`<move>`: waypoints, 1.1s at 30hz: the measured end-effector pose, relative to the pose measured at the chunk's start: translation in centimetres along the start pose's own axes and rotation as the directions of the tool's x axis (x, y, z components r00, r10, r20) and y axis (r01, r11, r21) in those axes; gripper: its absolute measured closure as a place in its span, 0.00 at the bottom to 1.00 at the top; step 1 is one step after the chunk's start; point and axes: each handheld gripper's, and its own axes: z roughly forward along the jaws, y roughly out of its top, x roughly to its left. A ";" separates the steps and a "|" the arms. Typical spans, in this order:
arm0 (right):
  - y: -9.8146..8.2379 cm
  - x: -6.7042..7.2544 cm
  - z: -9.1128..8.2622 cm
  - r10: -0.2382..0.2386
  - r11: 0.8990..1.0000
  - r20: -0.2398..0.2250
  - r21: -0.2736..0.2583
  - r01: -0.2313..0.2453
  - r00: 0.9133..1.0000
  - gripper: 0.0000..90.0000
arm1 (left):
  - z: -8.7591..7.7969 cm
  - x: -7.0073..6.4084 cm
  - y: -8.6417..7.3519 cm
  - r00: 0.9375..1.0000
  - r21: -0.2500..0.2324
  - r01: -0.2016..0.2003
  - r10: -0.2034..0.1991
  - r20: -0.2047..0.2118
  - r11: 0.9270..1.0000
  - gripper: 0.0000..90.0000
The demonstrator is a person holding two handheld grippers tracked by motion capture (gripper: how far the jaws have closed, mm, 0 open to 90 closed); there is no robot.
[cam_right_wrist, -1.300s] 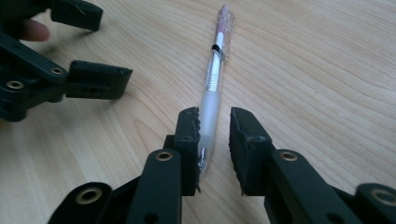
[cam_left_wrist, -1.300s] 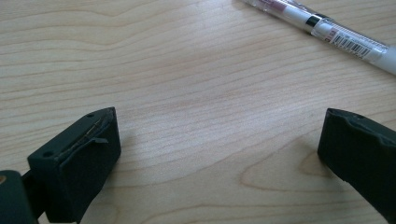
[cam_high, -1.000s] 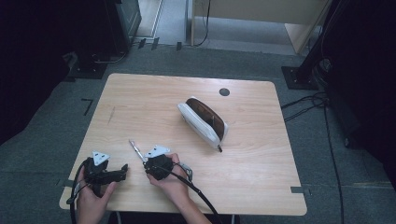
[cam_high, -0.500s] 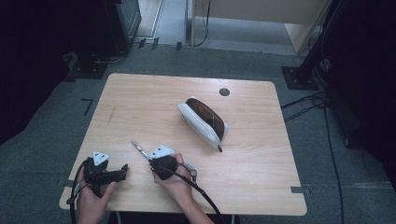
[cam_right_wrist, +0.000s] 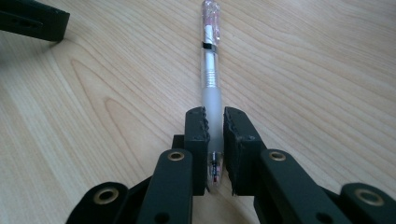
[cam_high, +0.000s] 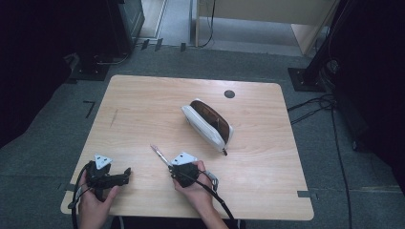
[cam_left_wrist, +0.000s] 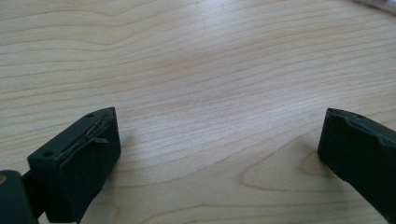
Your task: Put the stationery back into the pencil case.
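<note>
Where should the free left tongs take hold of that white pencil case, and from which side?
Grip the pencil case across its narrow width near the middle, coming from above. It lies long and slim, slanting across the table, with its open brown mouth facing up, so its long white side wall offers the firmest hold.

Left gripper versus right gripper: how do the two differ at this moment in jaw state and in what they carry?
The left gripper has its jaws spread wide with only bare table between them; the right gripper has its jaws clamped on a pen. The left points toward the right one, while the right points up the table with the pen sticking out ahead. Both are black, hand-held and low near the table's front edge.
</note>
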 end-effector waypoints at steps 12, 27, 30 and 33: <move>0.6 1.2 0.9 -0.046 0.999 0.013 -0.007 0.046 0.999 0.85 | 0.0 0.0 0.0 1.000 0.000 0.000 0.000 0.000 1.000 0.00; 1.1 -0.1 -1.5 -0.025 0.998 0.028 -0.058 0.027 0.999 0.91 | 0.0 0.0 0.0 1.000 0.000 0.000 0.000 0.000 1.000 0.00; 1.6 -0.8 -2.8 -0.016 0.997 0.032 -0.077 0.019 0.999 0.91 | 0.0 0.0 0.0 1.000 0.000 0.000 0.000 0.000 1.000 0.00; 2.0 -1.6 -4.2 -0.006 0.995 0.040 -0.095 0.010 0.999 0.91 | 0.0 0.0 0.0 1.000 0.000 0.000 0.000 0.000 1.000 0.00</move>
